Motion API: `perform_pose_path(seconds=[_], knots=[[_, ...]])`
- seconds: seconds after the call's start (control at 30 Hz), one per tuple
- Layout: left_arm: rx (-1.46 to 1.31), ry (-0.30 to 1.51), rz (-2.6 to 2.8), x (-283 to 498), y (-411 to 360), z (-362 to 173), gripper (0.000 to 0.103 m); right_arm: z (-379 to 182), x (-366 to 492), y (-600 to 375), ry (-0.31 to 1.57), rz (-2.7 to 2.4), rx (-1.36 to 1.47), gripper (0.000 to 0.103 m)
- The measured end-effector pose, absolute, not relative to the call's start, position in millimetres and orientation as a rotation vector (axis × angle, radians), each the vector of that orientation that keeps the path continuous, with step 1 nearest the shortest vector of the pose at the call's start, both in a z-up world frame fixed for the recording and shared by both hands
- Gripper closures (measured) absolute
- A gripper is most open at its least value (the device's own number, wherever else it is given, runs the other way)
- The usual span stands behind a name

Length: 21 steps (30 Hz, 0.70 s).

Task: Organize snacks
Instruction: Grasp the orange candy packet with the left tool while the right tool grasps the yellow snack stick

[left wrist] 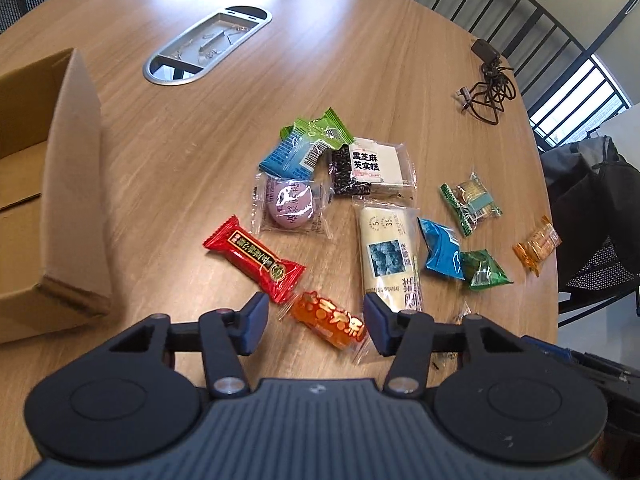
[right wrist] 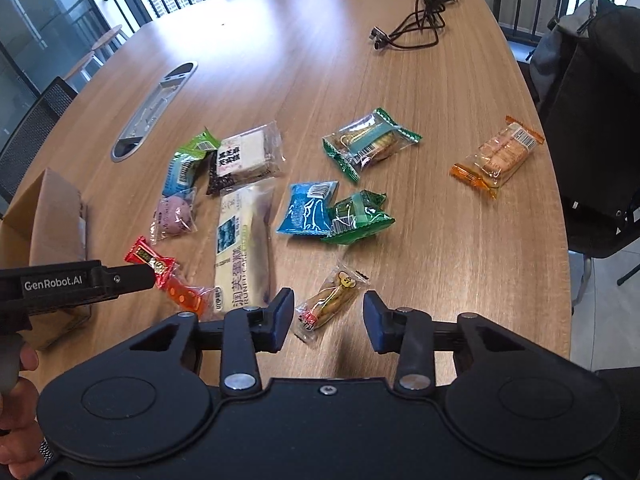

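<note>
Your left tongs point(left wrist: 316, 322) are spread over the table point(left wrist: 200, 128), with the orange candy point(left wrist: 332, 320) lying between the pads but not pinched; a gap shows on each side of its wrapper. The red bar point(left wrist: 253, 259) lies touching that candy at its 10 o'clock end, and the long cream cake pack point(left wrist: 390, 256) runs from beside the right pad toward 12 o'clock. The open cardboard box point(left wrist: 72, 184) stands at 9 o'clock, well apart from the snacks.

Your right tongs point(right wrist: 326, 318) are spread too, straddling the small clear biscuit pack point(right wrist: 330, 300), which lies slanted between the pads, untouched by either. From that view, a blue pack point(right wrist: 308, 208) and a crumpled green pack point(right wrist: 358, 218) touch each other at 12 o'clock. A green-edged clear pack point(right wrist: 370, 142) lies farther off the same way. An orange cracker pack point(right wrist: 498, 152) sits alone at 2 o'clock. A cluster of a purple round cake point(right wrist: 174, 212), another blue pack point(right wrist: 180, 172) and a sesame cake pack point(right wrist: 246, 158) lies at 11 o'clock. A black cable point(right wrist: 416, 20) rests at the table's far edge.
</note>
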<state>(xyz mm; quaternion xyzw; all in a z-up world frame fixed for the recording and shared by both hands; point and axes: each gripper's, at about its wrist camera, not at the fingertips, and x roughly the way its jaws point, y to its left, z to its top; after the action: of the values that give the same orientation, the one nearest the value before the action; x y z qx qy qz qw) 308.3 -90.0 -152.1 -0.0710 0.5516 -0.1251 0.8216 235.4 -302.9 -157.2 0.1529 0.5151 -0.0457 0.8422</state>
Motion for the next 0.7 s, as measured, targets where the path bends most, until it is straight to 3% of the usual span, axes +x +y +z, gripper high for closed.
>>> perform_pose_path(seconds=[0.7], knots=[[-0.121,1.316,-0.221,333,-102,-197,0.051,-202,274,-299,1.172,-0.151,0.304,0.064]])
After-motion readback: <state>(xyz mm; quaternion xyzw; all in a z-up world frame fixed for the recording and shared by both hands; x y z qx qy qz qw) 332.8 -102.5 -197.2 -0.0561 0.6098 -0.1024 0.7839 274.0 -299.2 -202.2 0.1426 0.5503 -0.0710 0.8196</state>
